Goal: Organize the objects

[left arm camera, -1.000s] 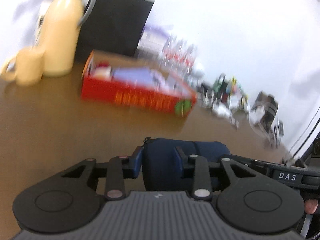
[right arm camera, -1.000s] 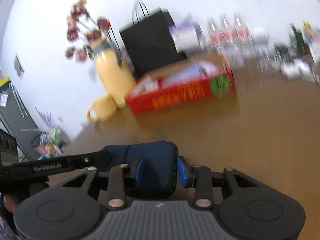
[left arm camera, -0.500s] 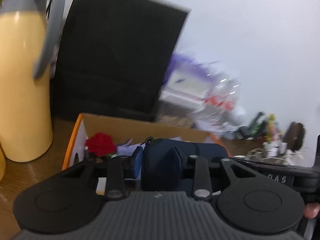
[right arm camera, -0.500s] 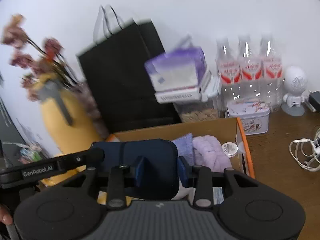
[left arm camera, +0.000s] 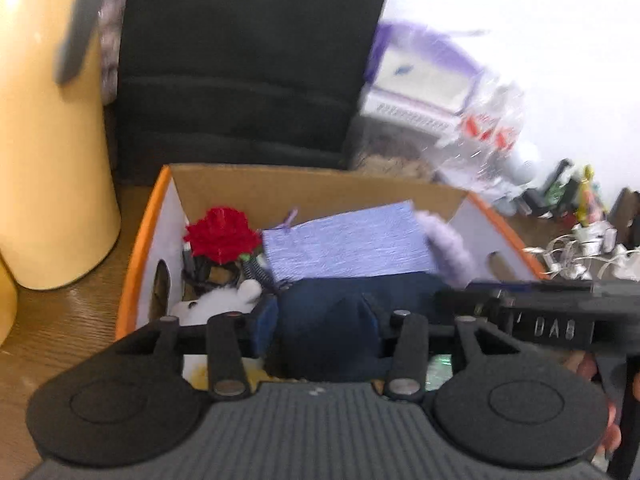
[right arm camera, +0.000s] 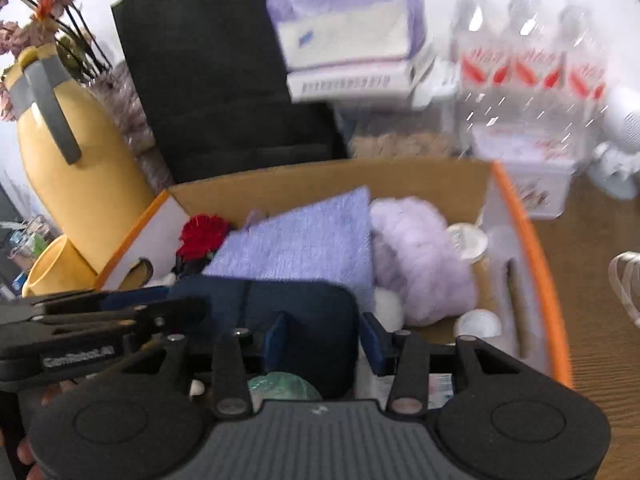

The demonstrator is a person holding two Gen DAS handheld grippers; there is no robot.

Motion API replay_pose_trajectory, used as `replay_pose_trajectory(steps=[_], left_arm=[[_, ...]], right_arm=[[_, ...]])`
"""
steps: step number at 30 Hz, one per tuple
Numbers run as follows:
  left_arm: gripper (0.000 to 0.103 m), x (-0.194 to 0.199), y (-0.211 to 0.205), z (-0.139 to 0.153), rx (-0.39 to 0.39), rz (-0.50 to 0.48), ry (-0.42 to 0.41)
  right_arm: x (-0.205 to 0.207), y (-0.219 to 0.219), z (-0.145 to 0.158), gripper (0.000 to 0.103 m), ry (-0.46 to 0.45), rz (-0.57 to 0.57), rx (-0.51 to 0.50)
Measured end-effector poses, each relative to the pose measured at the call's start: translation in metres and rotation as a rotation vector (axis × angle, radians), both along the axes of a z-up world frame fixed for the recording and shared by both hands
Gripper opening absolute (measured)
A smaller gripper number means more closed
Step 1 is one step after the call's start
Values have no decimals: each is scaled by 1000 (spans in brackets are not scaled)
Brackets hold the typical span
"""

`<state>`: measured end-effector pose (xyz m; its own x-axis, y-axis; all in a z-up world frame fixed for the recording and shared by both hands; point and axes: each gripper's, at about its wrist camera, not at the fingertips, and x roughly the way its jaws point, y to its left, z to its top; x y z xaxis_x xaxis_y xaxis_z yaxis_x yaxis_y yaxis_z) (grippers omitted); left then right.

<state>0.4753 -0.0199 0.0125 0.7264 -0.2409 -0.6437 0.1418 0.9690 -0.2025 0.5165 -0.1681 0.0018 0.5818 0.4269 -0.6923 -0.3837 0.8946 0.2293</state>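
Two tools pinch one navy pouch (left arm camera: pixel 332 320) between them, each at its own end, and it hangs just above the open box (left arm camera: pixel 138 256) on the table (left arm camera: pixel 60 320). The left tool (left arm camera: pixel 320 322) grips the pouch's left end, its blue pads pressed into the fabric; the right tool (right arm camera: pixel 320 338) clamps the right end the same way, the cloth bulging around one pad. From that bulge the pouch looks soft and padded, light enough, and unlikely to slip from rubbery pads, though it would sag if only one end were held. Gripping both ends seems the sound choice; a hold across the middle would likely fold it.

Inside the box lie a lilac cloth (right arm camera: pixel 304 240), a fluffy lilac bundle (right arm camera: pixel 420 256), a red flower (left arm camera: pixel 222 234) and small white items, so the pouch probably has to rest on soft things near the front. Nothing looks fragile except perhaps the flower. A yellow jug (right arm camera: pixel 76 172) and black bag (left arm camera: pixel 248 60) stand close behind.
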Motion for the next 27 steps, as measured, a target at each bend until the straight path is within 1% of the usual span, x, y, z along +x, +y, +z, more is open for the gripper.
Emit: replay_pose_trajectory(steps=[2,3,4,5,6,9,11,13,14,16,17,20,22,24,26,27], left_arm=[[63,-25,1,21,20,12,-64],[66,-39,1,31,35,18,-99],[72,-56,2,43,49,18,-137],[78,-72,5,54,53,25,-168],[80,-89,7,62,59,27,-196],[91,-147,15,79,84,77,-261],[103,-194,17,83,104,127,-304],[103,-237,14,82,112,166,-343],[103,-264,12,79,112,174,-364],[103,-304,9,76,116,175,-373],[103,-324,5,72,124,170,-370],[103,-378,-7,56,165,121,-317],[103,-408,-14,43,168,108,-281],[103,-437,-20,32,156,61,-250],[103,-461,-20,23,148,50,-240],[103,-468,-20,21,162,63,-245]], right_arm=[[-18,-10,21,47,-81,-32,3],[-30,-16,33,53,-110,-39,20],[-39,-22,43,57,-130,-46,31],[-54,-28,55,57,-162,-53,33],[-69,-32,64,58,-195,-59,25],[-126,-42,80,66,-311,-70,-37],[-171,-50,84,70,-387,-69,-92],[-212,-58,80,76,-441,-69,-114],[-240,-62,78,78,-472,-73,-111],[-287,-67,71,89,-512,-62,-97],[-310,-68,67,90,-527,-65,-82],[-369,-71,53,90,-505,-72,-49],[-403,-75,46,90,-485,-97,-19],[-437,-81,37,90,-447,-120,15],[-464,-86,27,90,-393,-119,25],[-476,-87,22,90,-373,-112,9]])
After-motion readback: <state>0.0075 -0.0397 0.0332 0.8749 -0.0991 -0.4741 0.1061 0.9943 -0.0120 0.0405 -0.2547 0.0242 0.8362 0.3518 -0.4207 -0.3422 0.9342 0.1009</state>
